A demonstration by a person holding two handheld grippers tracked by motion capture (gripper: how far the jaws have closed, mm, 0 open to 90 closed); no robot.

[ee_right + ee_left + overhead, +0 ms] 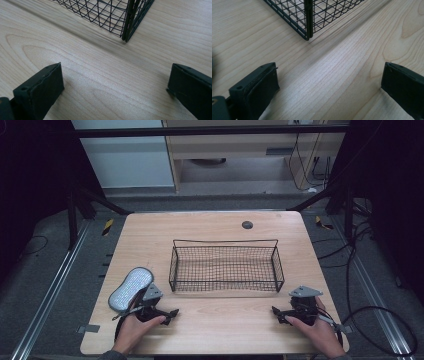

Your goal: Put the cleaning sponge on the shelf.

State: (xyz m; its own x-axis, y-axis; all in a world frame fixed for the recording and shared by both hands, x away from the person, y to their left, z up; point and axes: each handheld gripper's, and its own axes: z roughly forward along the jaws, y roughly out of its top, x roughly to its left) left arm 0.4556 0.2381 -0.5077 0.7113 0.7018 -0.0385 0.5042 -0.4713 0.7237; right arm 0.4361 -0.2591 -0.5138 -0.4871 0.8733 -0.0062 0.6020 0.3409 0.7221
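Note:
A black wire basket point(226, 266) stands empty in the middle of the wooden table point(210, 227). A grey oval sponge-like pad point(131, 287) lies at the front left. My left gripper point(172, 312) rests on the table beside the pad, held by a hand, its jaws wide apart with bare wood between them point(329, 85). My right gripper point(274, 310) rests at the front right, also open and empty point(115, 85). The basket's near left corner point(308, 30) shows ahead in the left gripper view, and its near right corner point(128, 27) ahead in the right gripper view.
A dark round cap point(247, 225) sits in the tabletop near the far edge. Black cables point(380, 320) trail on the floor at the right. Metal rails point(55, 285) run along the floor beside the table.

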